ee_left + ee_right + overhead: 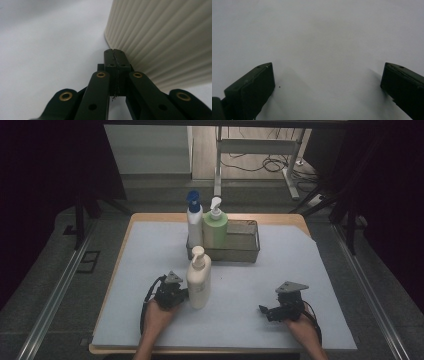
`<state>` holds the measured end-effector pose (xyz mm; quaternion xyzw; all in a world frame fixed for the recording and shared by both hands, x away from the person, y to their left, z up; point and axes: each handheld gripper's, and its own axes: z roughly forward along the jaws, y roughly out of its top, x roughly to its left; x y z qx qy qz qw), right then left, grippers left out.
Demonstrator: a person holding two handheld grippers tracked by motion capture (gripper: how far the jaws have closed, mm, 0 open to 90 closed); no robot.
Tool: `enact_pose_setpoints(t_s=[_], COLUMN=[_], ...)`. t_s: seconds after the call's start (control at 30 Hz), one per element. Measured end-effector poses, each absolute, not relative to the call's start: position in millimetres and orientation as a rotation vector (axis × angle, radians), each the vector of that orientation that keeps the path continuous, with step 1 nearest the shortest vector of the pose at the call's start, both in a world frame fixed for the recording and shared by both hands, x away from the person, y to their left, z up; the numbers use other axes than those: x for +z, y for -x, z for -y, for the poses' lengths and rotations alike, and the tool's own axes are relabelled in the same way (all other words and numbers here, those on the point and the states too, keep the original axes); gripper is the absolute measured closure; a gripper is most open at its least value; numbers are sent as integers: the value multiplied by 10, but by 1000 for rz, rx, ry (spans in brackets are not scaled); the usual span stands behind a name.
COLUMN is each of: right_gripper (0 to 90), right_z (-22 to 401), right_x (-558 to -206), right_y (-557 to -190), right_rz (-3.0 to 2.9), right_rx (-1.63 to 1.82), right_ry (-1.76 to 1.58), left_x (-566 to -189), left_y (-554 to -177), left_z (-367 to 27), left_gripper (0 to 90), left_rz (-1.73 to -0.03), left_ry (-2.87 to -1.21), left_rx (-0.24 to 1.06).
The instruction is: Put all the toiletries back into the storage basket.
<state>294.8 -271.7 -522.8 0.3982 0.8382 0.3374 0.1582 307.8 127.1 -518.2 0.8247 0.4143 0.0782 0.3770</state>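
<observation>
We see a wooden table (295,218) covered by a pale grey sheet (150,260), with dark curtains at both sides and a floor with cables behind it. Our landmark is the cream ribbed plastic pump bottle (198,281), which stands upright on the sheet, in front of a grey metal wire basket (244,246). In the left end of this basket stand a white bottle with a blue spray cap (194,222) and a light green pump bottle (215,228), close beside each other. The left gripper (183,295) is just left of the cream bottle, at its lower part; in the left gripper view its jaws are pressed fully together with nothing between them, and their tips (115,55) lie against the ribbed wall near the bottle's base. The right gripper (264,310) is well apart from the cream bottle, to its right and a little nearer to the person. In the right gripper view its jaws stand wide apart over the bare sheet (324,37).
</observation>
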Motion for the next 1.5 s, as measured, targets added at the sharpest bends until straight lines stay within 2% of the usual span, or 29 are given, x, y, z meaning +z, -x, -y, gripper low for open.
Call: enact_pose_setpoints(t_s=[0.77, 1.5], right_gripper=[0, 0], right_z=[2717, 2712], right_x=[-5227, -5227], right_y=[-2948, -2949], right_rz=[-2400, -2398], right_rx=[960, 958], right_ry=[-1135, -1139], left_x=[-5152, -5148], left_y=[-2829, -2777], left_z=[-965, -732], left_gripper=[893, 877], left_rz=[-943, -847], left_ry=[-2188, -2223], left_rx=[153, 133])
